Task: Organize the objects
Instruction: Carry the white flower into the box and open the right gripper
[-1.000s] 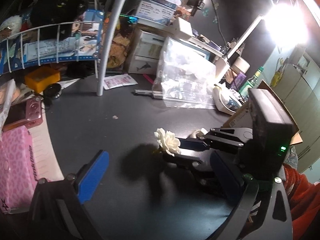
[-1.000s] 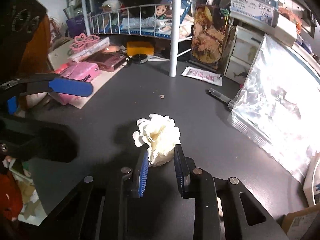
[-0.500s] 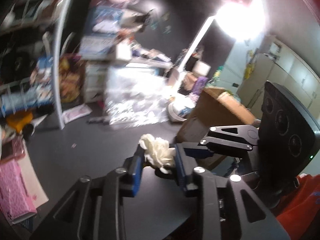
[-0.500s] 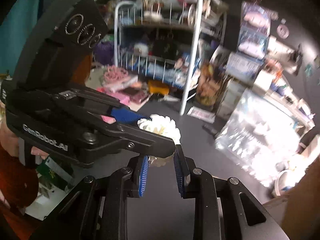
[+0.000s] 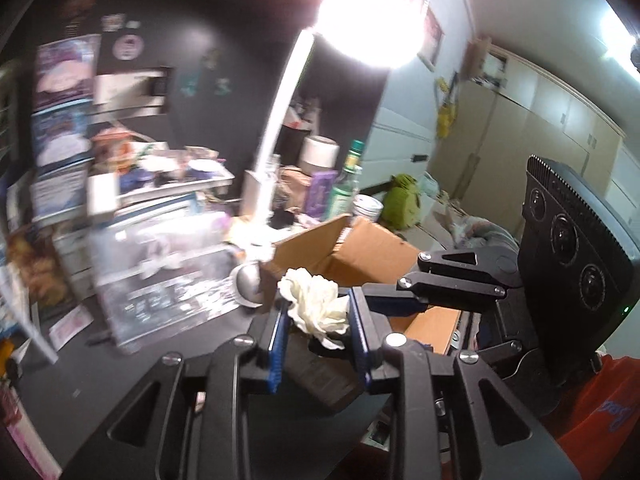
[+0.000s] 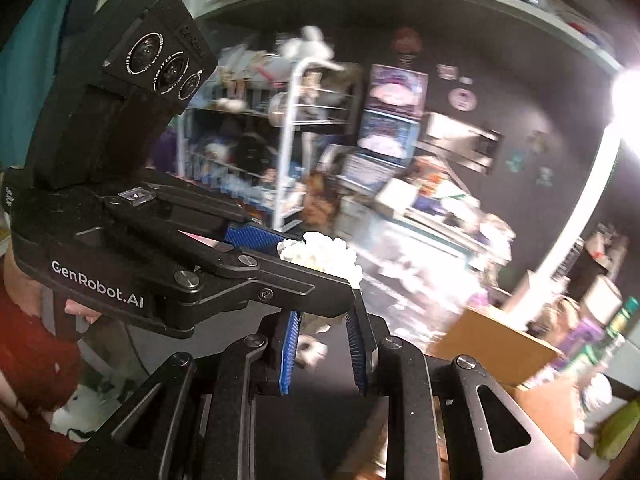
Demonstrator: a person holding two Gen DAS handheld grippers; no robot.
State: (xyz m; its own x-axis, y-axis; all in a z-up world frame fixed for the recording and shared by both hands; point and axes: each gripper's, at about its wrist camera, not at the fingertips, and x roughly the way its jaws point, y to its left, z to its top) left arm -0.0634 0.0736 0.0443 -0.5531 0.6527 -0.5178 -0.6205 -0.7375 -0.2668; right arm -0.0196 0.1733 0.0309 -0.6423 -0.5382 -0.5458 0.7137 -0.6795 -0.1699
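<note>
- Flower [image 5: 318, 306] was pinched between left tongs [image 5: 318, 328], off the counter [image 5: 120, 372].
- Right tongs [image 6: 323, 346] clamped its base, crossing the left.
- Cardboard box [image 5: 360, 248] lay just beyond, nearer right tongs.

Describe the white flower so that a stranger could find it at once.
Find the open cardboard box on the dark desk. Just in front of it, both grippers meet around the white flower. It is the only soft, ruffled, cream thing between blue pads.
</note>
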